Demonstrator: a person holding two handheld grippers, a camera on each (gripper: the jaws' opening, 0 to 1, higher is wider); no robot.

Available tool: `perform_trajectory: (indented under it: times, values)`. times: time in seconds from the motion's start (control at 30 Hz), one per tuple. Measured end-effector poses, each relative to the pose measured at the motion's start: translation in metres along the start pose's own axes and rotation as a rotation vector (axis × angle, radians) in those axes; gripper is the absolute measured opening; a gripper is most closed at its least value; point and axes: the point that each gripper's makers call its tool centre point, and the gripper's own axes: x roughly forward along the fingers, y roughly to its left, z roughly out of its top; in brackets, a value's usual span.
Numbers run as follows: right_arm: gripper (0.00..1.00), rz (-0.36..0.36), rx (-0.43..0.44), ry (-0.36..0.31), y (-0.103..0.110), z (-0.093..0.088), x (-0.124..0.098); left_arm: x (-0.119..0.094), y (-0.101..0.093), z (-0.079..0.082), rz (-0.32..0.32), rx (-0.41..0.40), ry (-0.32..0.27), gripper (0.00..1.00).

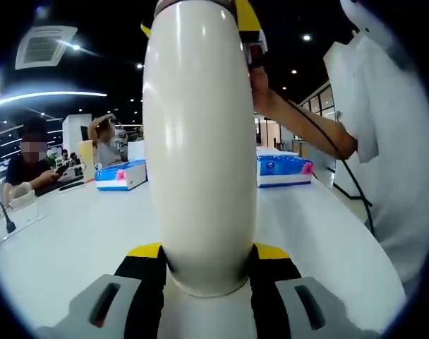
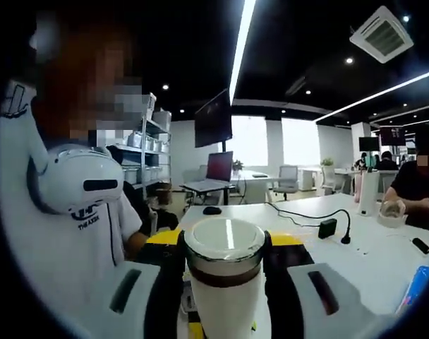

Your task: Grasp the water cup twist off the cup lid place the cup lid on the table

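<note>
The left gripper (image 1: 209,265) clamps the body of the water cup (image 1: 200,148), whose long axis runs straight ahead into the right gripper (image 2: 225,272), closed on the cup lid (image 2: 225,244)

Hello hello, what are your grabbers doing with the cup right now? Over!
Left gripper shut on water cup. Right gripper shut on cup lid, lid not yet off. Nothing blocking; white table below.
</note>
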Motion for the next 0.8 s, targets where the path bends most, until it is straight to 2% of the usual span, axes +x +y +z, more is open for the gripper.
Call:
perform_trajectory:
  times: [0.2, 0.53, 0.7, 0.8]
  values:
    - [0.46, 0.001, -0.004, 0.003, 0.001, -0.001, 0.0, 0.0, 0.0, 0.0, 0.0, 0.002, 0.001, 0.48]
    - [0.47, -0.059, -0.026, 0.028, 0.002, -0.002, -0.001, 0.001, -0.001, 0.0, 0.001, 0.002, 0.002, 0.48]
    - [0.55, -0.169, 0.045, 0.113, -0.004, -0.012, -0.003, 0.001, -0.001, 0.0, 0.0, 0.002, 0.003, 0.48]
    - [0.64, -0.227, 0.064, 0.119, -0.005, -0.012, -0.002, 0.001, -0.001, 0.0, 0.0, 0.001, 0.005, 0.48]
